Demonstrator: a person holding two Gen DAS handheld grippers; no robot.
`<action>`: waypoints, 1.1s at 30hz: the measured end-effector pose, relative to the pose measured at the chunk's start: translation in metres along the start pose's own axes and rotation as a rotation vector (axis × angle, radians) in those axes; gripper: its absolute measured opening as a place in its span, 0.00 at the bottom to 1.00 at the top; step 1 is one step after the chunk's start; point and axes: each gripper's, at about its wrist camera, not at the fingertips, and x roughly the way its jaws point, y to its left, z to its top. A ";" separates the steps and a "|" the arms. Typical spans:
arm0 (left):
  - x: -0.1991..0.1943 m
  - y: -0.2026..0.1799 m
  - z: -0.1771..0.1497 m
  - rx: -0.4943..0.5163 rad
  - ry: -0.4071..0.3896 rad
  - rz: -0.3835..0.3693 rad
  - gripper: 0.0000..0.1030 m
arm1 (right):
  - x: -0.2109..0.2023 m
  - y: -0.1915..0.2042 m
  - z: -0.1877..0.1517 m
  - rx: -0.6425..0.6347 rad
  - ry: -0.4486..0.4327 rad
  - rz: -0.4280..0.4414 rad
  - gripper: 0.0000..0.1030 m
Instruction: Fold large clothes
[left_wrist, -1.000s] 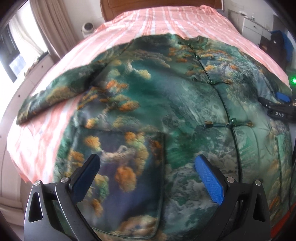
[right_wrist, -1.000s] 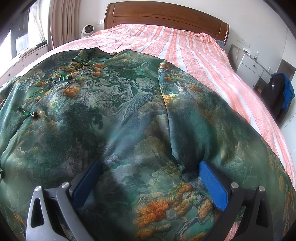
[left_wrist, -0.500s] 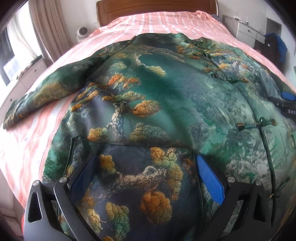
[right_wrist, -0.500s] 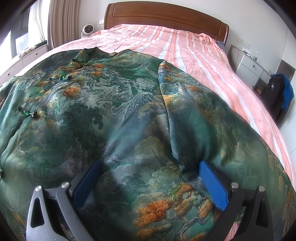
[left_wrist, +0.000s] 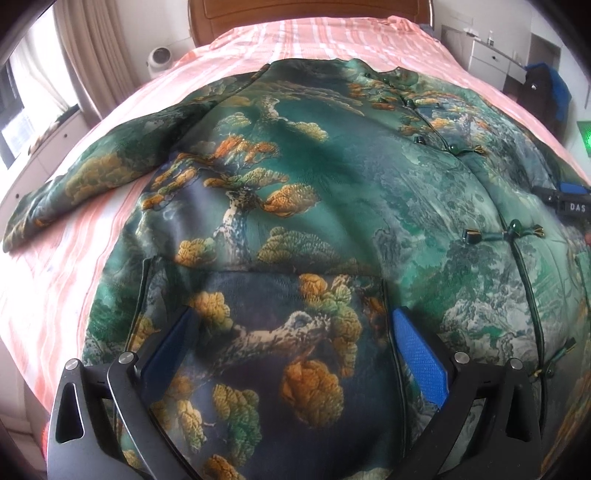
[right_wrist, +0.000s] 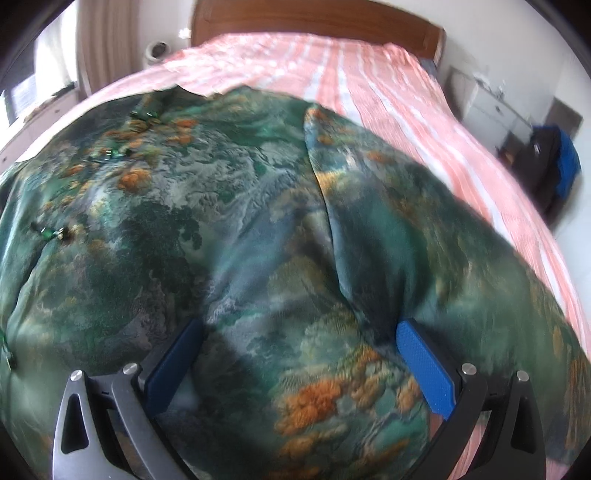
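A large green padded jacket (left_wrist: 332, 177) with orange tree patterns and knot buttons lies front-up on a pink striped bed (left_wrist: 332, 33). Its left sleeve (left_wrist: 85, 184) stretches out over the sheet. In the right wrist view the jacket (right_wrist: 240, 206) has its right sleeve (right_wrist: 406, 236) folded in over the body. My left gripper (left_wrist: 291, 350) is open, low over the hem at a patch pocket (left_wrist: 280, 354). My right gripper (right_wrist: 299, 358) is open over the hem on the other side, and its tip also shows in the left wrist view (left_wrist: 569, 203).
A wooden headboard (right_wrist: 314, 18) stands at the far end. A white nightstand (left_wrist: 495, 59) and a dark bag (right_wrist: 550, 162) are to the right of the bed. Curtains, a window and a small white fan (left_wrist: 159, 59) are to the left.
My left gripper has moved forward and turned, so the pocket now sits between its fingers. The right wrist view has shifted slightly and blurred with motion.
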 end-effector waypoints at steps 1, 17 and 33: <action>-0.001 0.000 -0.001 -0.003 0.000 -0.002 1.00 | 0.000 0.001 0.001 0.002 0.014 -0.007 1.00; -0.055 -0.006 0.001 0.003 -0.134 -0.065 1.00 | -0.126 0.015 -0.031 0.079 -0.217 0.068 1.00; -0.125 -0.024 0.020 0.008 -0.249 -0.065 1.00 | -0.223 0.040 -0.067 0.082 -0.325 0.023 1.00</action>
